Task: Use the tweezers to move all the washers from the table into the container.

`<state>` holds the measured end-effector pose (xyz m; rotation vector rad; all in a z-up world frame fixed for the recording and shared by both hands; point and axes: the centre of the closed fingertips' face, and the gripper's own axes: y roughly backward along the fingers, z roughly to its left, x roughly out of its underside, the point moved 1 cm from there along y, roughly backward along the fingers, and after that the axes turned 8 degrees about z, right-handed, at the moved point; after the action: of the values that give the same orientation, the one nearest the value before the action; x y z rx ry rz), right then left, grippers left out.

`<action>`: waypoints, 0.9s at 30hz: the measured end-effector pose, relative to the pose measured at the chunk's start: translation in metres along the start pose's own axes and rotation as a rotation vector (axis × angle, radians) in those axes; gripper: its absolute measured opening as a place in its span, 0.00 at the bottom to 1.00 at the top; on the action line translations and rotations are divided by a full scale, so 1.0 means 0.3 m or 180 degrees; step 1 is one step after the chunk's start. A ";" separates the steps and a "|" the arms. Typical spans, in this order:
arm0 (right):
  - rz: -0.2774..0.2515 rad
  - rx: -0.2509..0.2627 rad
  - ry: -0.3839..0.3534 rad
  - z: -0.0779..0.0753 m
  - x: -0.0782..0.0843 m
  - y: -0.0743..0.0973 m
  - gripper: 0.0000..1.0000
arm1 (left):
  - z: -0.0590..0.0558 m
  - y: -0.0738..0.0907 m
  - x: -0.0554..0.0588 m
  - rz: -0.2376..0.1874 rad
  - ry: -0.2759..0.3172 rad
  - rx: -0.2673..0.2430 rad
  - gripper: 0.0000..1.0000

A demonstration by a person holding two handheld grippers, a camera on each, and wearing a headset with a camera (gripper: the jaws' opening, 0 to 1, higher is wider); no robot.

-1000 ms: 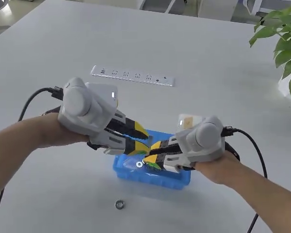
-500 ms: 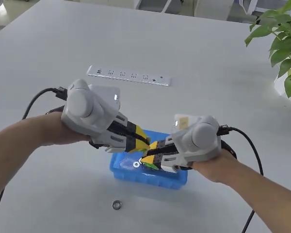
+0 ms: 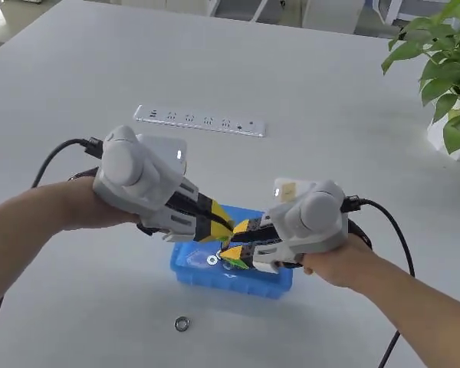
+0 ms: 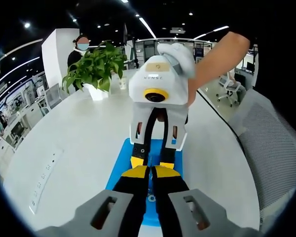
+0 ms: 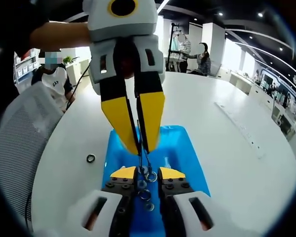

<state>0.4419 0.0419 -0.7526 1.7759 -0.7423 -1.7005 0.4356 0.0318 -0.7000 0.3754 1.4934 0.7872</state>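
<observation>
The blue container (image 3: 215,277) sits near the front edge of the grey tabletop (image 3: 307,92), and both claws meet over it from opposite sides. The left claw (image 3: 224,224) reaches in from the left edge's side, tilted down. In the right gripper view its yellow-tipped jaws are pinched together on the thin dark tweezers (image 5: 142,157), whose points reach down into the container. A washer (image 5: 151,176) lies right at those points; I cannot tell whether it is gripped or only touching them. The right claw (image 3: 231,253) comes in low from the right, its tips just below and beside the left one's. Its jaws stand a narrow way apart, with nothing between them that I can make out. Through that gap the right gripper view shows several more washers (image 5: 145,194) on the container's blue floor. In the head view another one in the container (image 3: 212,261) lies close to the claw tips. One loose washer (image 3: 182,323) rests on the bare tabletop, between the container and the front edge and apart from both. A white power strip (image 3: 199,121) lies flat farther back toward the far edge, and a leafy plant (image 3: 445,69) stands at the far right corner.
</observation>
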 end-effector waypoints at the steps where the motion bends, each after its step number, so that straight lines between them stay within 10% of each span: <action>1: -0.0009 0.0019 -0.0048 -0.004 -0.002 0.007 0.19 | 0.000 0.000 0.000 -0.0003 0.0008 -0.0002 0.07; 27: -0.0210 0.0590 -0.0506 -0.005 0.011 0.217 0.55 | -0.010 0.059 -0.051 -0.0007 0.0047 -0.0139 0.07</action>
<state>0.4428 -0.0052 -0.7074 1.8205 -0.9466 -1.8866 0.4303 0.0333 -0.6770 0.3357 1.4876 0.8210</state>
